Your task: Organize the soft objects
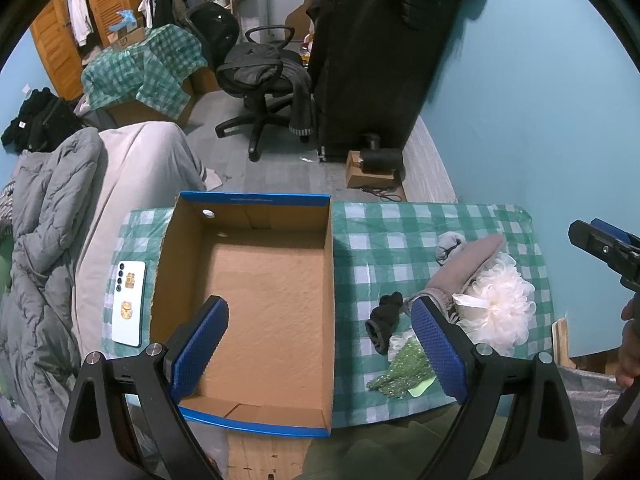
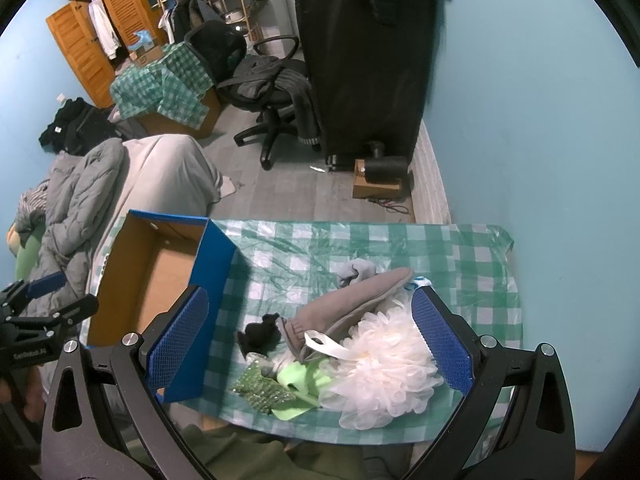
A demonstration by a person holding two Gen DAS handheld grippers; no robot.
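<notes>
fingers (image 1: 198, 344) spread above box (image 1: 256, 200)

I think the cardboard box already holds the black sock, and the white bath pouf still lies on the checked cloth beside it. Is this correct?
Not quite. The cardboard box holds nothing, as the left wrist view shows. The black sock lies on the checked cloth beside the box, near the white bath pouf. The rest is right.

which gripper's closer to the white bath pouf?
Right. The right gripper hangs open just above the bath pouf. The left gripper is open over the cardboard box, off to the pouf's left.
</notes>
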